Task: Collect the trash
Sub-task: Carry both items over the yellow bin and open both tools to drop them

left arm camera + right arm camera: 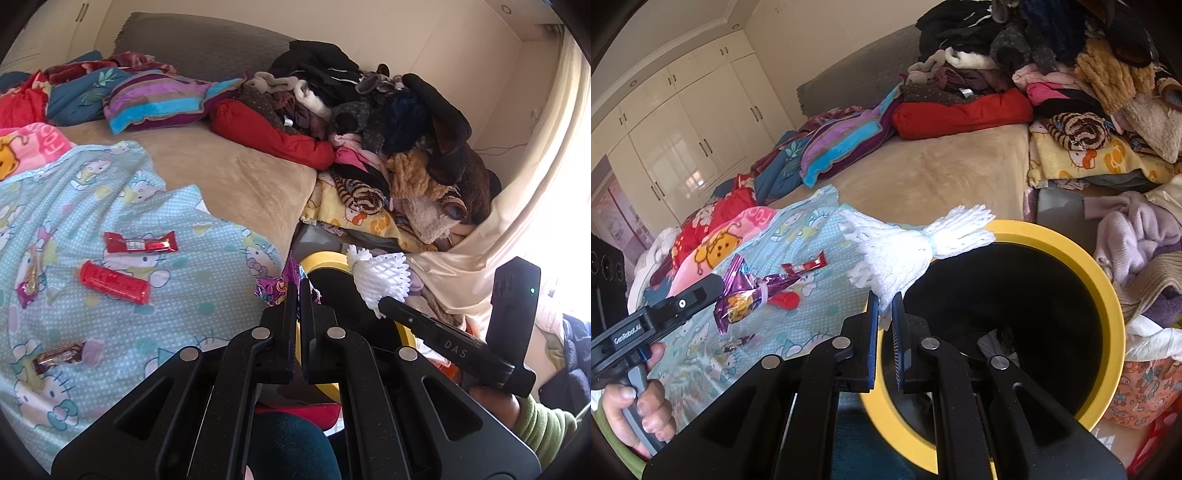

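My left gripper [298, 286] is shut on a purple foil wrapper [275, 286], held beside the bin; the wrapper also shows in the right wrist view [742, 295]. My right gripper [884, 299] is shut on a white foam fruit net [905, 247] and holds it over the near rim of the yellow-rimmed black bin [1108, 291]. The net also shows in the left wrist view [380, 277], above the bin [325, 258]. On the blue cartoon sheet [110, 295] lie a red wrapper [140, 242], a red tube [114, 282], a brown wrapper [59, 356] and a small foil wrapper [29, 282].
A heap of clothes and plush toys [388, 129] fills the bed's right side. Folded blankets [155, 99] lie at the back. A cream curtain [480, 240] hangs at right. White wardrobes [683, 129] stand at left. More clothes [1137, 240] lie beside the bin.
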